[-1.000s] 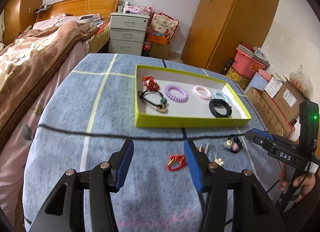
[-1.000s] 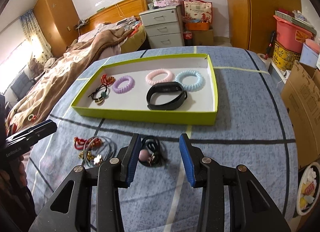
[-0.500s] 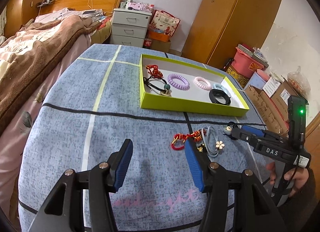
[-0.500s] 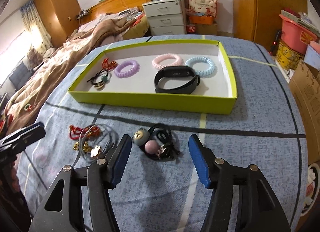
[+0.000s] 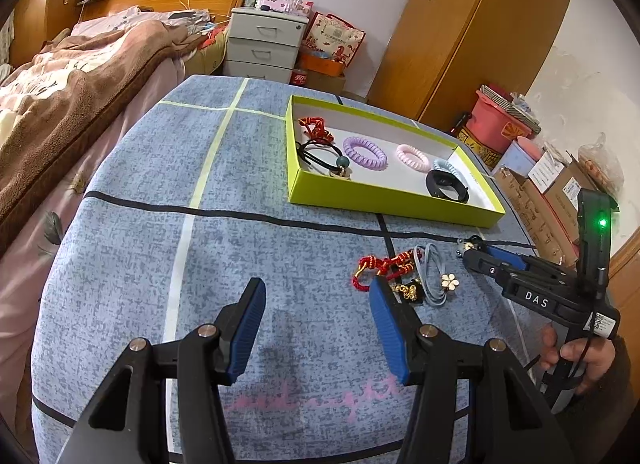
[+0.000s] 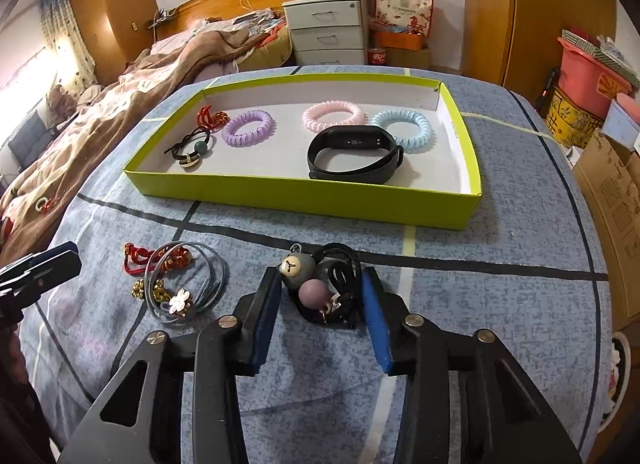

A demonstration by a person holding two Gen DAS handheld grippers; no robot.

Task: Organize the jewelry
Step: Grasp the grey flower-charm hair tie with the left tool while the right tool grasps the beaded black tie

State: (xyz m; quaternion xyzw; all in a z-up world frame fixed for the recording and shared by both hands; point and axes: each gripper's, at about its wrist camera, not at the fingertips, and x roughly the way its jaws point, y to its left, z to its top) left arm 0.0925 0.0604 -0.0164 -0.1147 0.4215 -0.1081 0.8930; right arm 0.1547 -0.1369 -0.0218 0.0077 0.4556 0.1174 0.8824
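Observation:
A bundle of black hair ties with a bear charm and a pink ball (image 6: 316, 284) lies on the blue cloth in front of the green tray (image 6: 296, 192). My right gripper (image 6: 320, 284) straddles it; its jaws are closing, and both blue pads touch the bundle's sides. In the left wrist view the right gripper (image 5: 476, 256) reaches in from the right, a hand on its handle. My left gripper (image 5: 316, 292) stands open over bare cloth. Its right finger is next to a heap of red cord, gold beads and grey ties with a flower (image 5: 400, 272).
The tray holds a black wristband (image 6: 356, 156), purple, pink and blue coil ties, a red cord and a black tie with a bead. A bed (image 5: 80, 76) runs along the table's left; boxes and a red bin (image 5: 500, 120) stand on the right.
My right gripper opened wide, sank toward the black hair tie bundle and closed its jaws around it. The left gripper stayed open over the cloth.

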